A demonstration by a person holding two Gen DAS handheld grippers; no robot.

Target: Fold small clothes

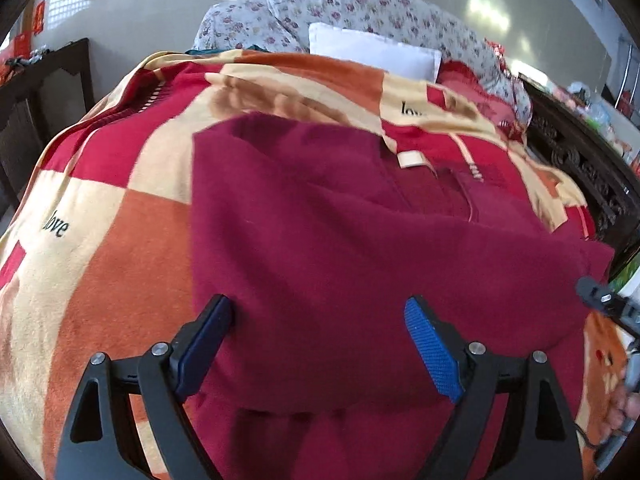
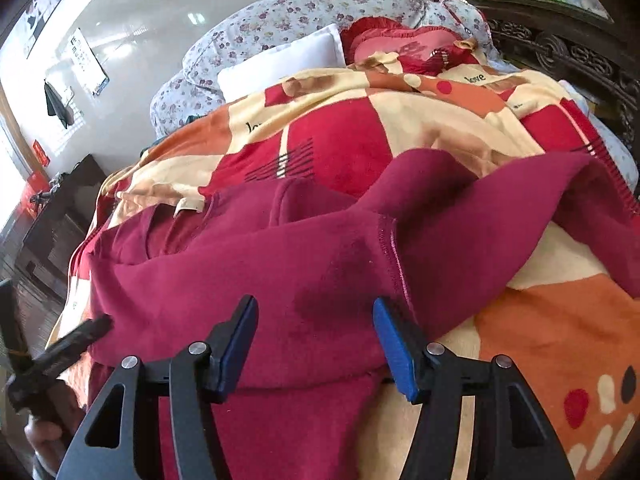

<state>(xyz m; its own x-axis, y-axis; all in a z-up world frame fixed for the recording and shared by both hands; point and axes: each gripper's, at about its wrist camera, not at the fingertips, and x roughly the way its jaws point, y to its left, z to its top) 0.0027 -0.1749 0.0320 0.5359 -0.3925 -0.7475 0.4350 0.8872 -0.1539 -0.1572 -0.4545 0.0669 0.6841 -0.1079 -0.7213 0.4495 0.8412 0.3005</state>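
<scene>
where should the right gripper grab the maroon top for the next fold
Probably the loose sleeve of the maroon top, near its ribbed cuff edge, coming from the right. It lies spread out past the body on the blanket, so that edge looks free to pinch. The right gripper is open.

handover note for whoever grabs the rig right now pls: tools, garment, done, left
Left tool: open, over the near-left part of the maroon garment, gripping nothing.
Right tool: open, over the garment's near-right part beside a stitched seam, also gripping nothing.
Garment: lies on the patterned blanket on the bed; near edge looks doubled over, label showing at the far side; right sleeve spread out to the right, rumpled.
Done: apparently one partial fold.
Left: bring the sleeve in, finish folding, flatten.
</scene>
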